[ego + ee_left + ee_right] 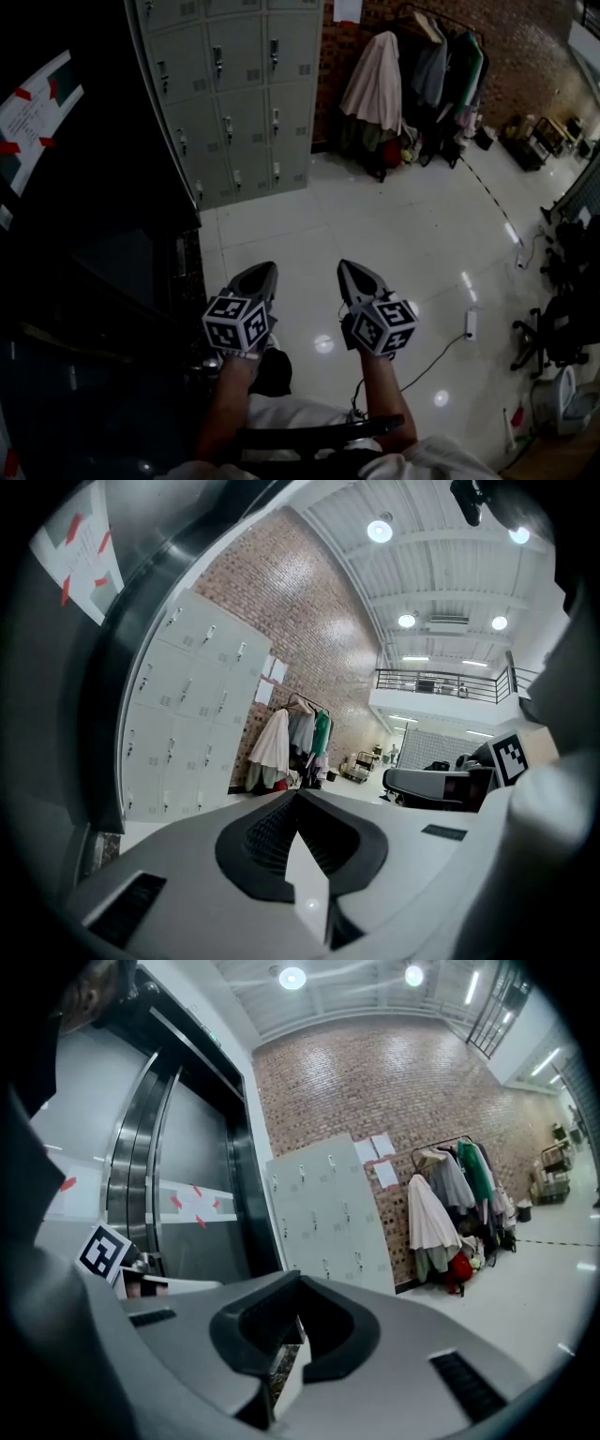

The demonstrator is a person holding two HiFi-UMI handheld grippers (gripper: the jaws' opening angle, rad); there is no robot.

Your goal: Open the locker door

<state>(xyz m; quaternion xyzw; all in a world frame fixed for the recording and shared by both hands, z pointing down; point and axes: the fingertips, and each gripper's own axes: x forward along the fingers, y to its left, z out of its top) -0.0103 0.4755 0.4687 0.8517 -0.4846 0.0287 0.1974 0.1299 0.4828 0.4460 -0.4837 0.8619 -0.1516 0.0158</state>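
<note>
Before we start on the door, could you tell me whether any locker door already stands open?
Shut: every visible door of the lockers lies flush with the grey front; none is swung out.

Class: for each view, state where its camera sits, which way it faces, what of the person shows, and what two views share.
Head view: on the person's head, steeply down at the floor; both forearms, left gripper, right gripper show.
Left gripper view: rides the left gripper, along its shut jaws toward the lockers.
Right gripper view: rides the right gripper, along its shut jaws, lockers ahead.
Shared: both gripper views show lockers and clothes rack.
</note>
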